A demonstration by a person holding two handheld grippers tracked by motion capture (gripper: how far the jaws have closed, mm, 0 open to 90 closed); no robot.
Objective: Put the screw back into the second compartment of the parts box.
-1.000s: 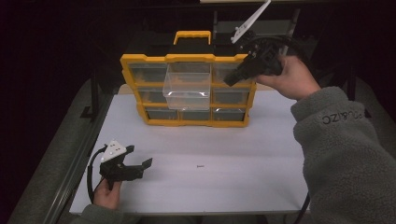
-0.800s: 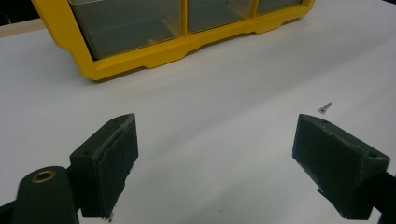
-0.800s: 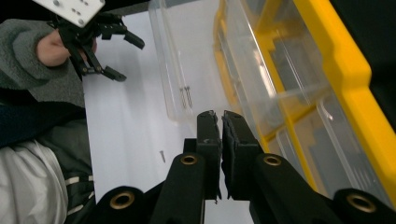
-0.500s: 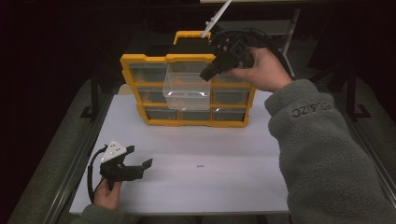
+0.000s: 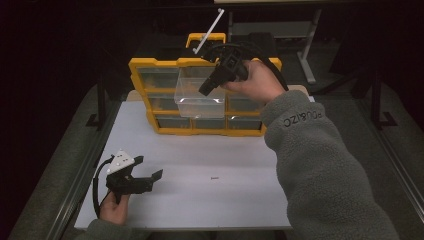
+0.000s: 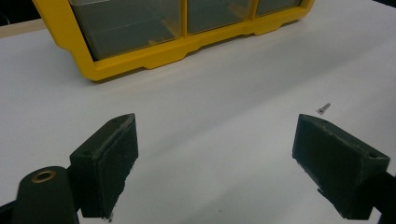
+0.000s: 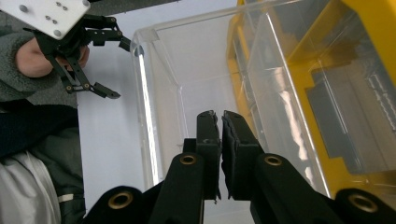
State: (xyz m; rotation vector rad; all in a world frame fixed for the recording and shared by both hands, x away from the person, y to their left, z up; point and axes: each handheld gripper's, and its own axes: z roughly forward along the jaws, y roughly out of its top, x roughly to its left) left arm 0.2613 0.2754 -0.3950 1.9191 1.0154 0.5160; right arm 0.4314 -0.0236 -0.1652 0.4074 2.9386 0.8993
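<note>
Right gripper point(image 7: 221, 122), jaws nearly closed, hovers above light, slippery clear drawer point(image 5: 199, 102); front lip offers best grip; left gripper point(image 5: 146, 179) wide open at seven o'clock.

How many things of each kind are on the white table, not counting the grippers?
Yellow plastic drawer cabinet: 1
Clear plastic drawer, pulled out of the cabinet: 1
Small metal screw: 1
Total: 3

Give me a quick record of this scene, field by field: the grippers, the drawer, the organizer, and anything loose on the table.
right hand-held gripper: jaws shut, above the open clear drawer
left hand-held gripper: jaws wide open, low over the white table, holding nothing
organizer: yellow, upright at the table's far side, one drawer pulled out
loose item: small screw on the table
</note>
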